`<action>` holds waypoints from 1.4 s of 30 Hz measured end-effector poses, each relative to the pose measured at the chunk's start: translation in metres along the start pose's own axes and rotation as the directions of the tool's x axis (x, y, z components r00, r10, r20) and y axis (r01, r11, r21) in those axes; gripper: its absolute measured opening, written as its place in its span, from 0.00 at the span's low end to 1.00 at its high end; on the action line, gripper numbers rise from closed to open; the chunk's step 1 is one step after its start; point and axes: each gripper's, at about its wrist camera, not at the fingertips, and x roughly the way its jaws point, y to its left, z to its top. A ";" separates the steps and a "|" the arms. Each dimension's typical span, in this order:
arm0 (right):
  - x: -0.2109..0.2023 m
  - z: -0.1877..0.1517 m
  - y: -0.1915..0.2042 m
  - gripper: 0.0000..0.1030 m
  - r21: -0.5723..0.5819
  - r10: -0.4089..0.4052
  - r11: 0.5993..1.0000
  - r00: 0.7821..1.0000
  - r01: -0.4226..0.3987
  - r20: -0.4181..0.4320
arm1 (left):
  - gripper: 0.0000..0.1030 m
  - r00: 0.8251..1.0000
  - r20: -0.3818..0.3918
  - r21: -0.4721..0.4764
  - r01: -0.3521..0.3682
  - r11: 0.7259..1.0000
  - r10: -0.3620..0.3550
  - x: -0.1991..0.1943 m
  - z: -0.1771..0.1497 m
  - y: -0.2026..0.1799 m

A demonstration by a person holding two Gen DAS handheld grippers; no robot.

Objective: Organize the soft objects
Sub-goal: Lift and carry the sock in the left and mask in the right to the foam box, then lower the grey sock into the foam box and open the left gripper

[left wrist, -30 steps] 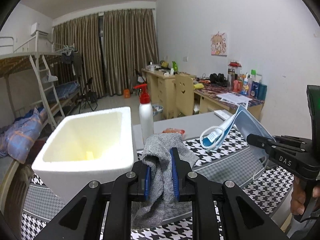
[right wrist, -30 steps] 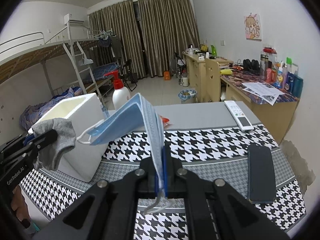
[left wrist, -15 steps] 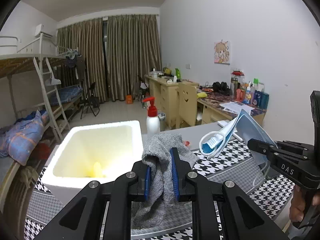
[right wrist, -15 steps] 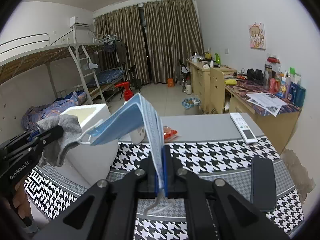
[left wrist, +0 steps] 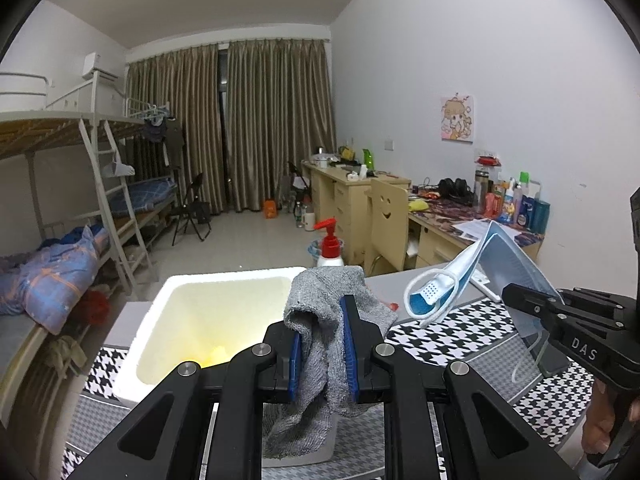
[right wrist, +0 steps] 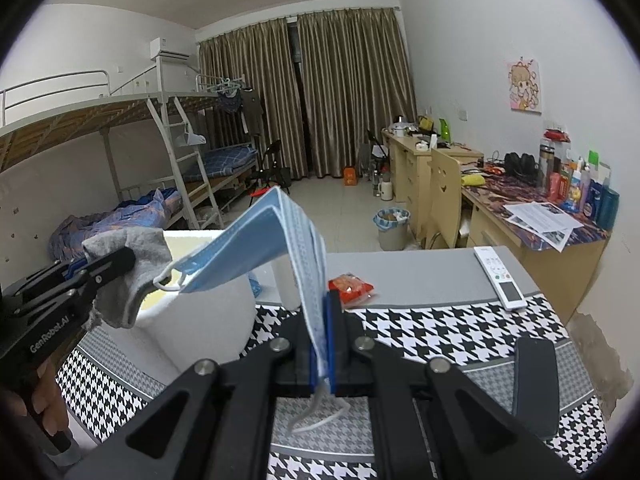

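Left wrist view: the left gripper point(left wrist: 321, 346) pinches a grey knitted cloth point(left wrist: 320, 344), jaws pressed on its folds. The white foam box point(left wrist: 160, 320) lies ahead-left of the jaws; carry the cloth well past the rim before letting go.

Right wrist view: the right gripper point(right wrist: 323, 344) clamps a folded blue face mask point(right wrist: 260, 248), raised, probably short of the box.

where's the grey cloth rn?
Pinched in the left claw, the grey cloth hangs above the white foam box, left of the blue face mask.
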 end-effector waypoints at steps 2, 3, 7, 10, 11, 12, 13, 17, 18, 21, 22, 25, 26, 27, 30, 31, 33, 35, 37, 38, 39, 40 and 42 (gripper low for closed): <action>0.001 0.002 0.004 0.06 -0.007 0.004 1.000 1.000 -0.004 0.001 | 0.18 1.000 0.000 0.002 -0.006 1.000 0.006 0.001 0.001 0.001; 0.002 0.003 0.005 0.06 -0.010 0.006 1.000 1.000 -0.006 0.002 | 0.18 1.000 0.000 0.002 -0.011 1.000 0.011 0.002 0.001 0.001; 0.002 0.006 0.010 0.06 -0.018 0.018 1.000 1.000 -0.018 0.014 | 0.18 1.000 0.007 -0.004 -0.025 1.000 0.025 0.002 0.003 0.006; 0.003 0.009 0.012 0.06 -0.021 0.028 0.999 0.999 -0.028 0.021 | 0.18 0.999 0.016 -0.010 -0.032 0.999 0.032 0.000 0.006 0.010; 0.005 0.011 0.013 0.06 -0.023 0.030 0.999 0.999 -0.029 0.019 | 0.18 0.999 0.019 -0.010 -0.035 0.999 0.035 0.000 0.007 0.012; 0.005 0.012 0.014 0.06 -0.024 0.030 0.999 0.999 -0.030 0.019 | 0.18 0.999 0.024 -0.012 -0.039 0.999 0.040 0.000 0.008 0.014; 0.007 0.013 0.016 0.06 -0.028 0.031 0.999 0.999 -0.030 0.018 | 0.18 0.999 0.025 -0.013 -0.042 0.999 0.042 0.001 0.010 0.015; 0.011 0.017 0.023 0.06 -0.041 0.046 0.998 0.999 -0.045 0.014 | 0.18 0.998 0.027 -0.028 -0.056 0.998 0.057 0.004 0.013 0.023; 0.012 0.017 0.025 0.06 -0.045 0.048 0.998 0.999 -0.047 0.014 | 0.18 0.998 0.026 -0.030 -0.059 0.998 0.060 0.004 0.012 0.024; 0.017 0.019 0.031 0.06 -0.053 0.060 0.997 0.998 -0.060 0.007 | 0.18 0.997 0.022 -0.036 -0.072 0.997 0.073 0.007 0.012 0.029; 0.019 0.020 0.032 0.06 -0.055 0.063 0.997 0.998 -0.063 0.006 | 0.18 0.997 0.021 -0.038 -0.077 0.996 0.078 0.008 0.012 0.030; 0.023 0.021 0.037 0.06 -0.061 0.076 0.995 0.997 -0.076 0.001 | 0.18 0.996 0.014 -0.040 -0.091 0.995 0.091 0.012 0.013 0.035; 0.024 0.022 0.039 0.06 -0.063 0.080 0.995 0.997 -0.080 -0.001 | 0.18 0.995 0.013 -0.040 -0.097 0.994 0.097 0.013 0.013 0.037; 0.026 0.022 0.041 0.06 -0.067 0.083 0.994 0.997 -0.083 -0.005 | 0.18 0.995 0.009 -0.037 -0.103 0.994 0.104 0.014 0.013 0.038; 0.031 0.022 0.046 0.06 -0.072 0.092 0.993 0.996 -0.093 -0.015 | 0.18 0.993 -0.002 -0.042 -0.117 0.992 0.117 0.019 0.014 0.043; 0.032 0.022 0.048 0.06 -0.075 0.094 0.993 0.995 -0.095 -0.017 | 0.18 0.993 -0.006 -0.043 -0.119 0.992 0.119 0.020 0.013 0.045; 0.033 0.023 0.050 0.06 -0.079 0.096 0.992 0.995 -0.098 -0.021 | 0.18 0.992 -0.011 -0.046 -0.127 0.991 0.126 0.022 0.013 0.047; 0.035 0.023 0.052 0.06 -0.082 0.098 0.992 0.995 -0.099 -0.024 | 0.18 0.991 -0.015 -0.049 -0.134 0.990 0.134 0.024 0.012 0.051; 0.035 0.023 0.053 0.06 -0.083 0.099 0.991 0.995 -0.101 -0.025 | 0.18 0.990 -0.019 -0.053 -0.140 0.989 0.139 0.025 0.012 0.054; 0.036 0.023 0.055 0.06 -0.084 0.099 0.991 0.995 -0.101 -0.027 | 0.18 0.990 -0.020 -0.056 -0.143 0.988 0.142 0.026 0.011 0.055; 0.036 0.024 0.055 0.06 -0.085 0.098 0.991 0.995 -0.100 -0.028 | 0.18 0.990 -0.022 -0.055 -0.144 0.988 0.143 0.027 0.011 0.056; 0.036 0.024 0.055 0.06 -0.085 0.098 0.991 0.995 -0.100 -0.027 | 0.18 0.990 -0.024 -0.055 -0.144 0.988 0.142 0.028 0.012 0.058; 0.037 0.024 0.058 0.06 -0.088 0.099 0.991 0.995 -0.101 -0.030 | 0.18 0.990 -0.029 -0.056 -0.142 0.988 0.141 0.030 0.012 0.060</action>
